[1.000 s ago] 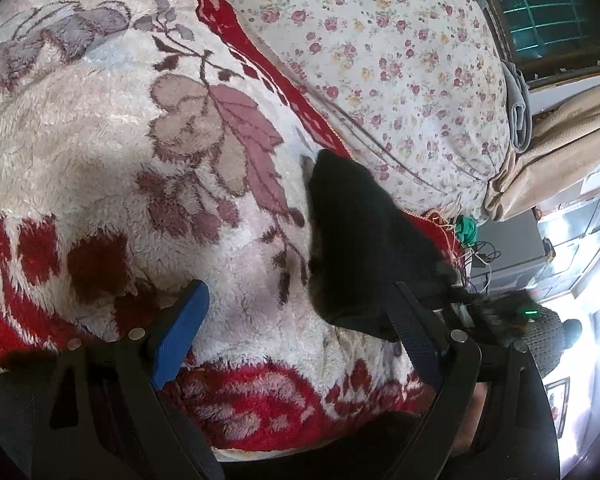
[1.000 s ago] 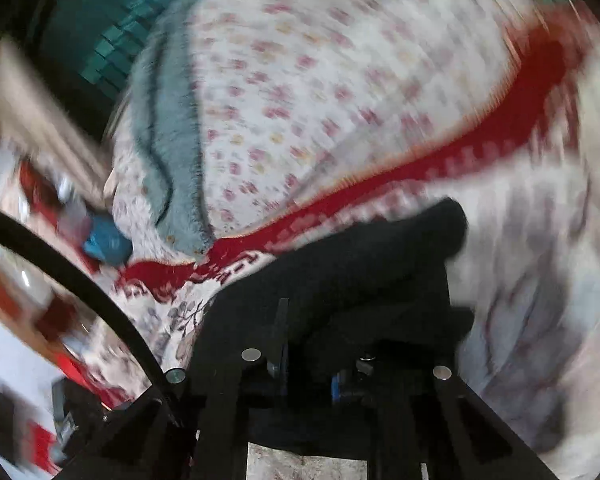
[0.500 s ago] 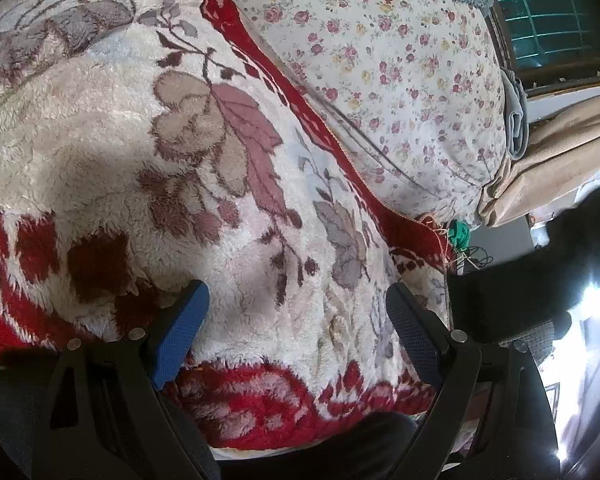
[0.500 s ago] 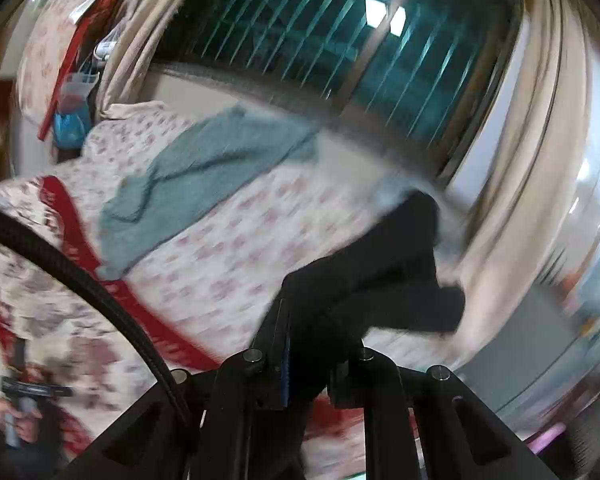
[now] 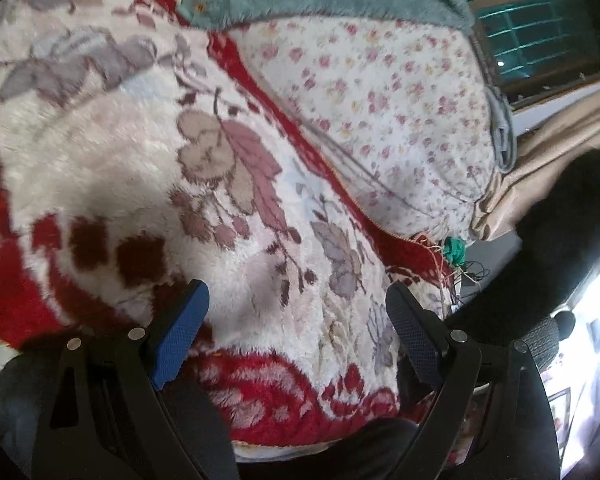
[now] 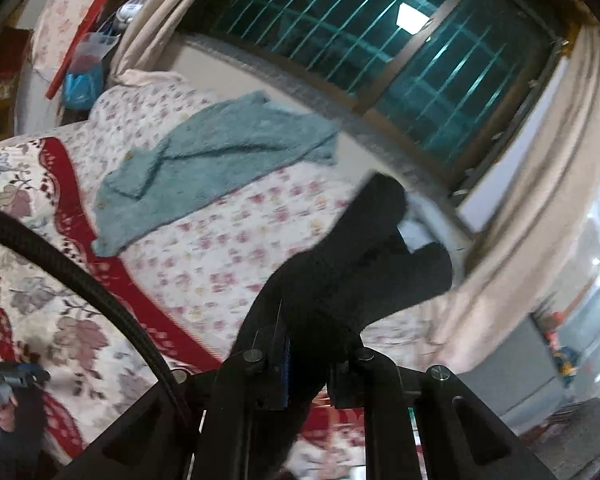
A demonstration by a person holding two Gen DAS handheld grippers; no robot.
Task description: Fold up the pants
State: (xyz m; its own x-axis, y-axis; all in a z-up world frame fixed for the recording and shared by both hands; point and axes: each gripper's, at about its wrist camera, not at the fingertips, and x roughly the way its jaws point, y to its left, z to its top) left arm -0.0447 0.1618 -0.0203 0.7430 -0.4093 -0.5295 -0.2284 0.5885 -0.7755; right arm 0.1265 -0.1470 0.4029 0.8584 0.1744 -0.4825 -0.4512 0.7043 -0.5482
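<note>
The black pants are bunched between the jaws of my right gripper, which is shut on them and holds them up in the air above the bed. Two dark ends of cloth stick up past the fingers. In the left wrist view the same pants hang as a dark mass at the right edge, off the blanket. My left gripper stands open over the red and white fleece blanket with nothing between its blue pads. It shows small at the lower left of the right wrist view as the left gripper, held in a hand.
A teal fuzzy garment lies on the floral sheet beyond the blanket. Behind the bed are a barred window and beige curtains. A black cable arcs across the right wrist view.
The right gripper has lifted the pants off the blanket and high into the air, rolling as it rose. The left gripper has shifted slightly and stays open.
</note>
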